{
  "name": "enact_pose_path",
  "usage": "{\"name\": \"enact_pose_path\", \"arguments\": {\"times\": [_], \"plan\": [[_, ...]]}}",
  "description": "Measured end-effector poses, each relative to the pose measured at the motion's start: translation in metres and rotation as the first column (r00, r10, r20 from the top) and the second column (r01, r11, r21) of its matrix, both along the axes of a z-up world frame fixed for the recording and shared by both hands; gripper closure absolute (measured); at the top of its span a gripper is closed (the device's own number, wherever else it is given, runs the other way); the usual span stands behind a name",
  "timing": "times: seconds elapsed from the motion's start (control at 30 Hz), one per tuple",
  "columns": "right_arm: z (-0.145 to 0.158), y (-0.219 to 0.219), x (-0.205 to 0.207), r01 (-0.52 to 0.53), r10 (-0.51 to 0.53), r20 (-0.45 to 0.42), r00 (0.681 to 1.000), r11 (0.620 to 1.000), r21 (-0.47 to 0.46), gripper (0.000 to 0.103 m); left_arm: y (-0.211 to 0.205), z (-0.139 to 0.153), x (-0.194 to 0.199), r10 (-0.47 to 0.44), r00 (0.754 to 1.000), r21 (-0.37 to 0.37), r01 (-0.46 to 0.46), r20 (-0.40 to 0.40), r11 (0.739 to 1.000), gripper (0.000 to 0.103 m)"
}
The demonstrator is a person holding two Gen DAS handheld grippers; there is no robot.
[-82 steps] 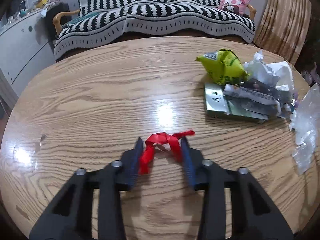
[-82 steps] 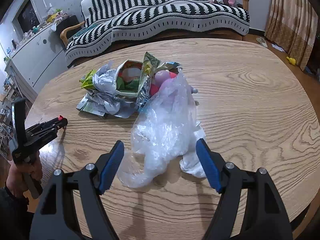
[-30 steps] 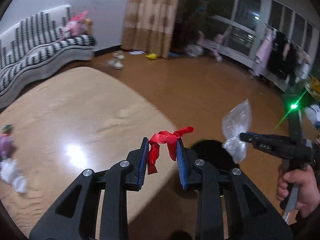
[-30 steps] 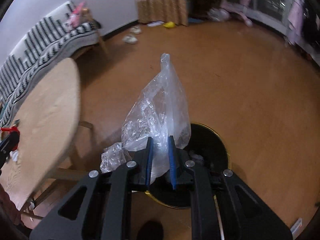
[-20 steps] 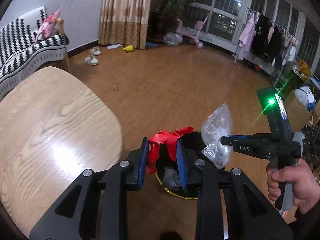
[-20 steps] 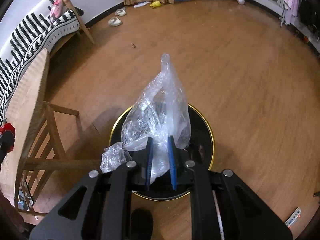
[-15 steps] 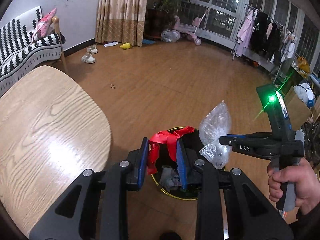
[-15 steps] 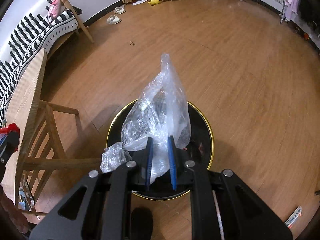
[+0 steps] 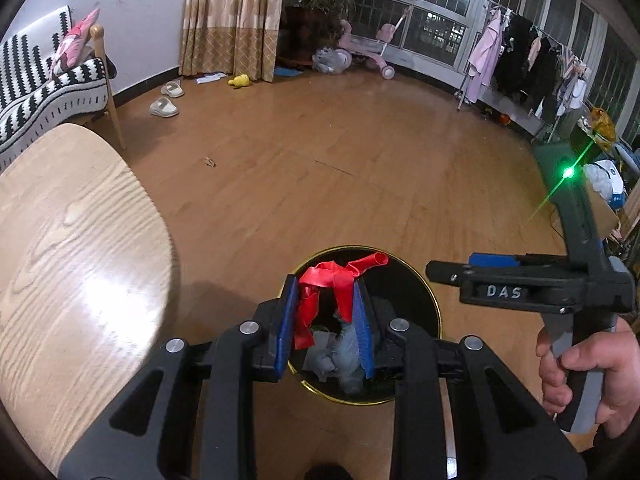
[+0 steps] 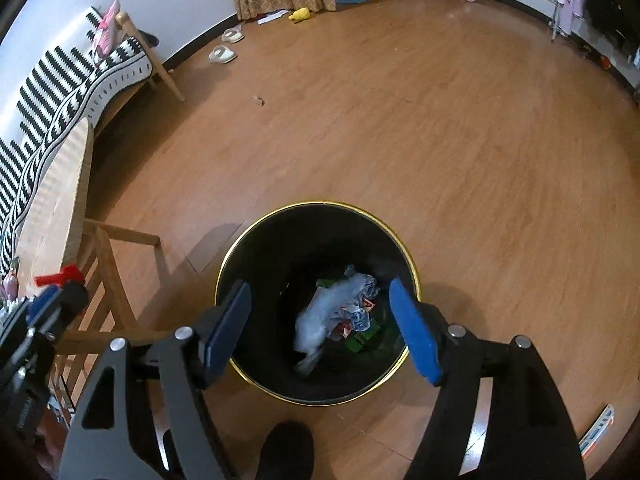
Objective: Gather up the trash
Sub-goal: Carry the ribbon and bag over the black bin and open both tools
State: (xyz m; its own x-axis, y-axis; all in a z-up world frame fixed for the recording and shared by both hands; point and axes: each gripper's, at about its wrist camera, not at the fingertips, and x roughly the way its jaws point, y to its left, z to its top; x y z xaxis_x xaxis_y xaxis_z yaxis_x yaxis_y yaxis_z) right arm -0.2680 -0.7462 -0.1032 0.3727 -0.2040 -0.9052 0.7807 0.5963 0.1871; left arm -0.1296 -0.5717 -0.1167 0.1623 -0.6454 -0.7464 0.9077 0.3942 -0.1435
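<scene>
My left tongs (image 9: 324, 320) pinch the red balloon (image 9: 336, 284) above the bin (image 10: 256, 236) | my right tongs (image 10: 320, 330) opening over the bin, nothing between them | plastic bag (image 10: 324, 316) lies inside the bin | surface (image 9: 72, 248) left of the bin

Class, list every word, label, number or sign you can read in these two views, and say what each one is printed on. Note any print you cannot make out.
"DAS": white letters on the black body of the right tongs, seen in the left wrist view.
Red-and-white print on the wrappers in the black bin: too small to read.
Striped slip on the floor: blurred, no legible text.
Nothing else is readable.
</scene>
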Motion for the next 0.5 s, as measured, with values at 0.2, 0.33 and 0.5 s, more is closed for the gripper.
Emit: {"name": "enact_pose_path", "arguments": {"times": [0.2, 0.33, 0.5], "plan": [[0.007, -0.009, -0.016, 0.058, -0.058, 0.012, 0.998, 0.998, -0.014, 0.033, -0.019, -0.018, -0.003, -0.025, 0.999, 0.023, 0.026, -0.046, 0.999, 0.076], [0.016, -0.015, -0.029, 0.105, -0.104, 0.037, 0.994, 0.994, -0.027, 0.033, -0.031, -0.027, -0.011, -0.057, 0.997, 0.034, 0.059, -0.060, 0.998, 0.057], [0.026, -0.020, -0.040, 0.143, -0.140, 0.065, 0.988, 0.989, -0.041, 0.032, -0.037, -0.029, -0.015, -0.056, 0.995, 0.027, 0.059, -0.084, 0.998, 0.034]]}}
